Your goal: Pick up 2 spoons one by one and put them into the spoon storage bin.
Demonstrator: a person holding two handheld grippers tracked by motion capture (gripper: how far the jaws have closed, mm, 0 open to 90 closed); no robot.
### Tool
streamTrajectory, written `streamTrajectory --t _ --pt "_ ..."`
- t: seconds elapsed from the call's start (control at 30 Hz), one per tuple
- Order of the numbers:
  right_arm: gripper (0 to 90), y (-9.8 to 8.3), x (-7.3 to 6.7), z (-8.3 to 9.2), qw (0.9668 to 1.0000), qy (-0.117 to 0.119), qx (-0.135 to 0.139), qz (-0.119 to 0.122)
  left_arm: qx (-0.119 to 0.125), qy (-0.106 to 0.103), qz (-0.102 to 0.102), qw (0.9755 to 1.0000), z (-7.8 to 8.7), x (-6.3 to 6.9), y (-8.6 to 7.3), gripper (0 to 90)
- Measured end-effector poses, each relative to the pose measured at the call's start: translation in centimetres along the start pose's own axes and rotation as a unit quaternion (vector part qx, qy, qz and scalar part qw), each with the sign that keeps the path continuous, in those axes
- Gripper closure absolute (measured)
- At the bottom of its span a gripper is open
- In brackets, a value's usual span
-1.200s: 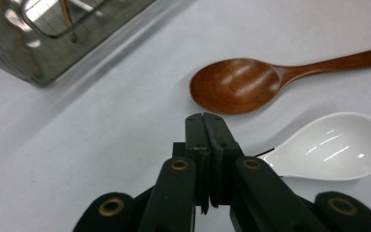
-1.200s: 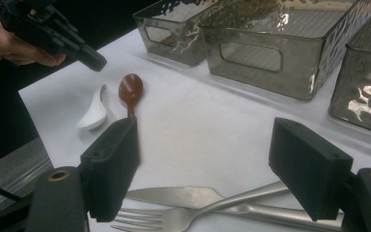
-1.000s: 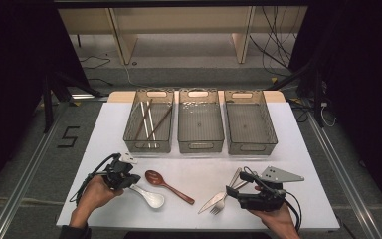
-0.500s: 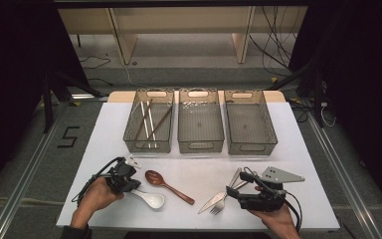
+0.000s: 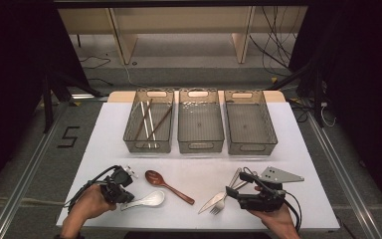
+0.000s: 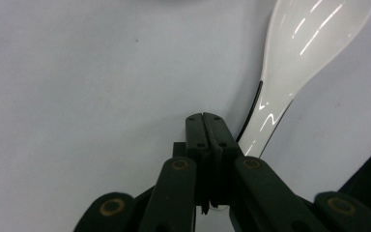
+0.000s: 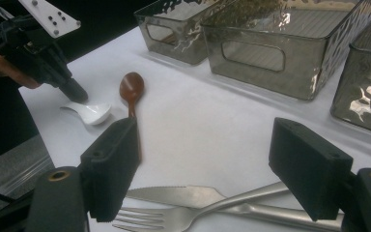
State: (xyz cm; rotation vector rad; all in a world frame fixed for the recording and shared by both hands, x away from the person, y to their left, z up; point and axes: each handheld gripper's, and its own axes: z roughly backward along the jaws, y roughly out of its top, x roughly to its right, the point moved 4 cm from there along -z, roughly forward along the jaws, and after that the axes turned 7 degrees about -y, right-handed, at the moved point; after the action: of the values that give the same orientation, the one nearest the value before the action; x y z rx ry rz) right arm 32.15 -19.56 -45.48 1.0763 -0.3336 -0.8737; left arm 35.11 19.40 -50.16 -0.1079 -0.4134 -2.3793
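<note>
A white ceramic spoon (image 5: 149,200) (image 6: 299,58) lies at the table's front left. My left gripper (image 5: 125,198) (image 6: 206,125) points down at the spoon's handle end. Its jaws are shut together, and the handle runs just beside them, not between them. The right gripper view shows that gripper's tip (image 7: 75,92) at the white spoon (image 7: 91,111). A wooden spoon (image 5: 166,184) (image 7: 131,89) lies just right of it. My right gripper (image 5: 236,184) (image 7: 210,164) is held open above a fork (image 5: 224,201) (image 7: 174,217) and a knife (image 5: 211,201) (image 7: 183,194) that lie crossed.
Three smoky clear bins stand in a row at the back: the left bin (image 5: 148,147) holds chopsticks (image 5: 146,122), while the middle bin (image 5: 201,146) and right bin (image 5: 252,148) look empty. The table's front edge runs close behind both hands.
My left gripper has edged right and toward the near edge, onto the white spoon's handle end. The right gripper has stayed put.
</note>
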Motion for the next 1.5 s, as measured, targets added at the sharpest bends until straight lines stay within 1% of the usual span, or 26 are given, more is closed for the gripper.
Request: streamTrajectory --t 0.1,0.17,0.2,0.27,0.3,0.33,0.4,0.43,0.5,0.57,0.63,0.67,0.7,0.73,0.77,0.83,0.9,0.97,1.03,1.13,1.33,1.4,1.5 --pt "27.1 0.0 0.0 0.0 1.0 0.0 -0.002 -0.001 -0.001 -0.007 0.002 1.0 0.1 0.4 -0.3 88.8" --pt "27.1 0.0 0.0 -0.1 1.0 0.0 -0.002 0.0 -0.005 -0.014 -0.004 0.9999 0.3 0.7 -0.4 88.8" --pt "27.1 0.0 -0.1 -0.1 1.0 0.0 -0.002 0.0 -0.004 -0.012 -0.006 0.9999 0.3 0.7 -0.3 88.7" --pt "27.1 0.0 -0.1 -0.1 1.0 0.0 -0.002 0.0 0.002 -0.007 -0.002 1.0 0.5 0.7 -0.2 88.6" --pt "27.0 0.0 -0.1 -0.1 1.0 0.0 -0.002 0.0 0.005 -0.005 -0.004 1.0 0.6 0.6 -0.2 88.3" --pt "27.1 0.0 -0.1 -0.1 1.0 0.0 -0.002 0.0 0.01 -0.004 -0.002 0.9999 0.8 0.6 -0.2 87.4" --pt "27.1 0.0 0.0 -0.1 1.0 0.0 -0.002 0.0 0.017 0.0 -0.005 0.9998 1.3 0.6 -0.1 84.9" --pt "27.1 0.0 0.0 -0.1 1.0 0.0 -0.002 0.0 0.024 0.004 -0.003 0.9997 1.5 0.6 0.0 83.2" --pt "27.1 0.0 -0.1 -0.1 1.0 0.0 -0.002 0.0 0.038 0.004 0.0 0.9993 2.0 0.8 0.2 76.0" --pt "27.1 0.0 -0.1 -0.1 1.0 0.001 -0.002 0.001 0.046 -0.003 -0.007 0.9989 2.5 1.1 0.4 69.2" --pt "27.0 0.0 -0.1 -0.1 1.0 0.0 -0.002 0.001 0.051 0.001 -0.007 0.9987 2.8 1.4 0.6 56.4" --pt "27.1 0.0 0.0 -0.1 1.0 0.001 -0.001 0.001 0.048 -0.001 -0.012 0.9988 2.9 1.5 0.6 53.2" --pt "27.0 0.0 0.0 -0.1 1.0 0.001 -0.002 0.001 0.048 -0.004 -0.012 0.9988 2.9 1.6 0.6 49.0" --pt "27.1 0.0 -0.1 -0.1 1.0 0.001 -0.002 0.001 0.044 -0.006 -0.015 0.9989 2.8 1.8 0.6 42.5" --pt "27.1 0.0 -0.1 -0.1 1.0 0.001 -0.001 0.001 0.038 -0.003 -0.022 0.999 2.8 1.9 0.6 36.9" --pt "27.0 0.0 0.0 -0.1 1.0 0.001 -0.002 0.001 0.028 -0.004 -0.03 0.9992 2.5 2.2 0.6 31.0" --pt "27.1 0.0 0.0 -0.1 1.0 0.001 -0.002 0.001 0.019 -0.001 -0.036 0.9992 2.1 2.4 0.6 27.5" --pt "27.1 0.0 0.0 -0.1 1.0 0.001 -0.002 0.001 0.016 0.001 -0.038 0.9992 1.7 2.5 0.8 26.2" --pt "27.1 0.0 0.0 -0.1 1.0 0.001 -0.002 0.0 0.01 -0.003 -0.042 0.9991 1.3 2.6 0.9 26.7" --pt "27.0 0.0 0.0 -0.1 1.0 0.002 -0.002 0.0 -0.007 -0.004 -0.051 0.9987 0.6 2.8 0.9 28.7" --pt "27.1 0.0 0.0 -0.1 1.0 0.002 -0.002 0.0 -0.03 0.0 -0.072 0.9969 -0.2 3.2 0.7 41.2" --pt "27.1 0.0 0.0 0.0 1.0 0.002 -0.002 0.0 -0.032 0.0 -0.074 0.9967 -0.4 3.2 0.7 46.6" --pt "27.1 0.0 0.0 -0.1 1.0 0.002 -0.002 0.001 -0.037 -0.001 -0.086 0.9956 -0.5 3.3 0.7 52.6"
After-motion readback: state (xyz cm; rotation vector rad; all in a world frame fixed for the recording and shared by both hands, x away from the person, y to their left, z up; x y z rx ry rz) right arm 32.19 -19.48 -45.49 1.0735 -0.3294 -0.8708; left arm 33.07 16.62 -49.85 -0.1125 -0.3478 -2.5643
